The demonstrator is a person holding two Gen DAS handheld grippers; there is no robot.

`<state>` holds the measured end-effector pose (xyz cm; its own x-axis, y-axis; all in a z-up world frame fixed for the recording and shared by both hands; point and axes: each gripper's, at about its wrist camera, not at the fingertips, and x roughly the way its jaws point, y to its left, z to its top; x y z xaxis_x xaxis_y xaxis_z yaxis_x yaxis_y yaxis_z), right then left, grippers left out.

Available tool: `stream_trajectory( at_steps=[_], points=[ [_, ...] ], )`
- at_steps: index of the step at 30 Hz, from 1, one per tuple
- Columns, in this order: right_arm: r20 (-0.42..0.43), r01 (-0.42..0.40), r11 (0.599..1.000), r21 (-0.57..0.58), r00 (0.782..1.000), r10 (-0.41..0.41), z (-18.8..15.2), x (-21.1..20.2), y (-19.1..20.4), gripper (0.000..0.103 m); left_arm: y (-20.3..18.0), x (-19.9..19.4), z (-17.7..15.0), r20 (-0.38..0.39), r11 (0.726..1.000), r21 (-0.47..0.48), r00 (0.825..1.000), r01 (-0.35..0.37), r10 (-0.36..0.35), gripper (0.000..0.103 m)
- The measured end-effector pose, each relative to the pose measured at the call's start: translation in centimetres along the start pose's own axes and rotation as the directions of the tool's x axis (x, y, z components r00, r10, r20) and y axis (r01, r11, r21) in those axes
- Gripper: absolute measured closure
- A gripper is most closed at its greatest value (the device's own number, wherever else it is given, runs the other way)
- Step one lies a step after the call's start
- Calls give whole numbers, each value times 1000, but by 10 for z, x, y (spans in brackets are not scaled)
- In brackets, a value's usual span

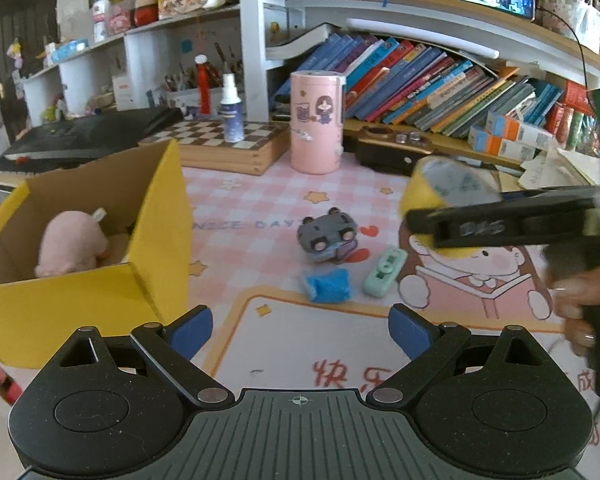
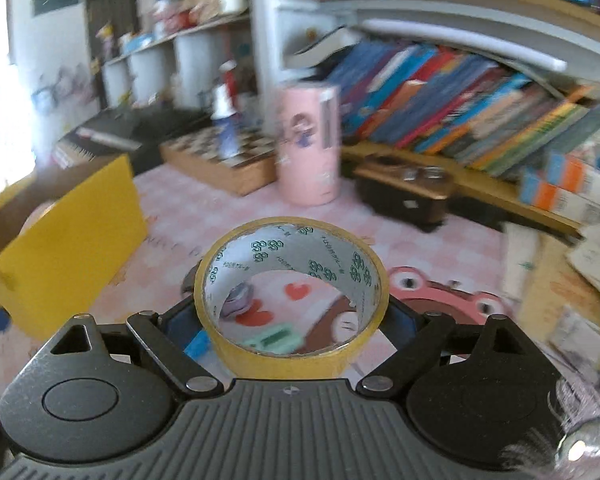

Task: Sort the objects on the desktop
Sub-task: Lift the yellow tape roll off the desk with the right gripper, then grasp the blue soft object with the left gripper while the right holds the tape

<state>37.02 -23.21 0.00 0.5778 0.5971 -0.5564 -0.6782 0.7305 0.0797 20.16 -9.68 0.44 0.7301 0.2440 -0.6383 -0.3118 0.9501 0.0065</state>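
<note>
Holding a roll of yellow tape (image 2: 292, 292) between its two jaws, the right tool (image 2: 292, 320) grips the ring across its outer wall, clear of the counter (image 1: 260, 208); from the left wrist view the same roll (image 1: 440, 188) hangs well above the patterned mat at the right, with a hand (image 1: 576, 300) on the handle behind it. The left tool (image 1: 300, 332) stands wide with nothing between its blue pads, hovering low over the near edge of the counter.

Judging progress: the yellow cardboard box (image 1: 156, 240) at the left already has a pink plush toy (image 1: 74, 244) lying inside, so at least one item seems sorted. The tape looks like the item in hand, lifted but not yet over the box, which sits well to its left.

Left on the mat, near the middle, are a small grey toy car (image 1: 327, 236) tipped on its side, a blue sponge-like piece (image 1: 327, 286) just near of it, and a mint-green flat gadget (image 1: 384, 270) just right of that. All three lie apart from the box and appear still to be sorted. The pink canister (image 1: 318, 124) and spray bottle (image 1: 232, 110) at the far side may or may not belong to the job; I cannot tell.
</note>
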Motion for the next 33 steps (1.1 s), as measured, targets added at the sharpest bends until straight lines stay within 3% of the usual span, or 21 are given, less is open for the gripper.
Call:
stream_trajectory(
  at_steps=[8, 15, 24, 26, 33],
  points=[
    [-2, 134, 985, 112, 991, -134, -12, -36, -31, 13, -5, 31, 6, -13, 1000, -24, 1000, 14, -14, 8],
    [-36, 140, 979, 147, 990, -136, -26, -46, -40, 13, -3, 63, 12, -28, 998, -60, 1000, 0, -2, 14],
    [-57, 109, 984, 141, 993, -102, -27, -39, -36, 13, -18, 108, 14, -87, 1000, -4, 996, 8, -9, 38],
    [-59, 105, 985, 137, 994, -97, -26, -38, -36, 13, -19, 115, 14, -101, 1000, 9, 995, -3, 4, 52],
    [-69, 99, 986, 137, 993, -90, -26, -37, -36, 13, -20, 121, 14, -108, 999, 35, 994, -3, 7, 63]
  ],
)
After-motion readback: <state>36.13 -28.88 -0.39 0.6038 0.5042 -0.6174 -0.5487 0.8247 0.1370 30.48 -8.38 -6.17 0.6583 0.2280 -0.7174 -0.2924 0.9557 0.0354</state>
